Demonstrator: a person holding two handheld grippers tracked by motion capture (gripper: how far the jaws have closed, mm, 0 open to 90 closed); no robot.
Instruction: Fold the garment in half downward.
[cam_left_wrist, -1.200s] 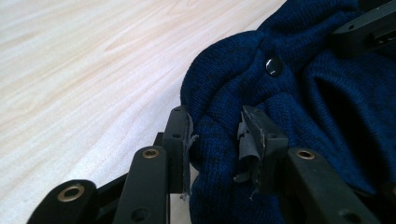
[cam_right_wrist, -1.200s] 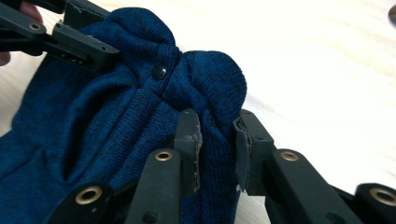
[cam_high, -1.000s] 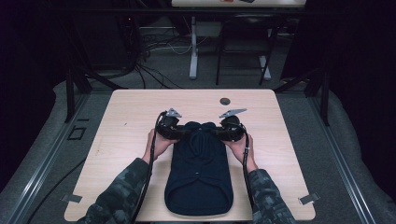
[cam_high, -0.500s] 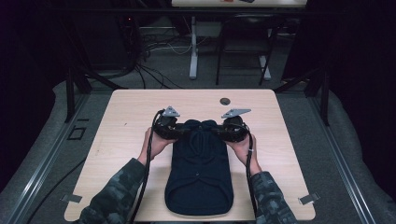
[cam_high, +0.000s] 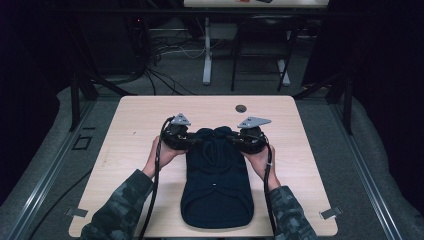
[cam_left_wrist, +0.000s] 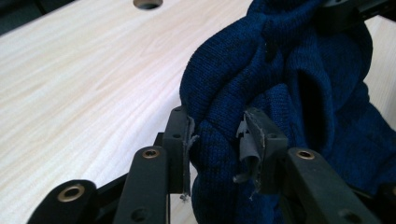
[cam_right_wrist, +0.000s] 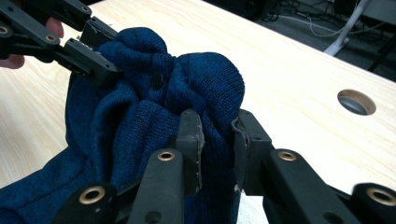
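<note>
1. The left gripper (cam_left_wrist: 217, 140) is clamped on a thick fold of the dark blue knitted garment (cam_high: 216, 175); in the left gripper view the knit bulges out between its two black jaws, whose worn pads (cam_left_wrist: 250, 140) press into the wool.
2. The right gripper (cam_right_wrist: 217, 135) likewise grips a bunched fold of the same garment, the fabric squeezed between its jaws.
3. In the high view the left gripper (cam_high: 186, 141) and the right gripper (cam_high: 239, 141) face each other across the garment's far end, each held in one hand, with camouflage sleeves (cam_high: 117, 210) coming in from the bottom edge.
4. The gathered far end of the garment is bunched into rounded humps between the two grippers and looks lifted a little, while the rest lies flat on the table, stretching back toward the person in a long rounded shape.
5. The knit is a fine ribbed weave, navy with darker flecks; a small light dot shows near its middle in the high view.
6. The table (cam_high: 140, 120) is pale wood-grain laminate, with a round cable hole (cam_high: 241, 108) near its far edge, well apart from the garment.
7. Around the table lies grey carpet (cam_high: 45, 165); beyond it the room is dark, with cables (cam_high: 165, 75) on the floor and a white table leg (cam_high: 206, 55) behind.
</note>
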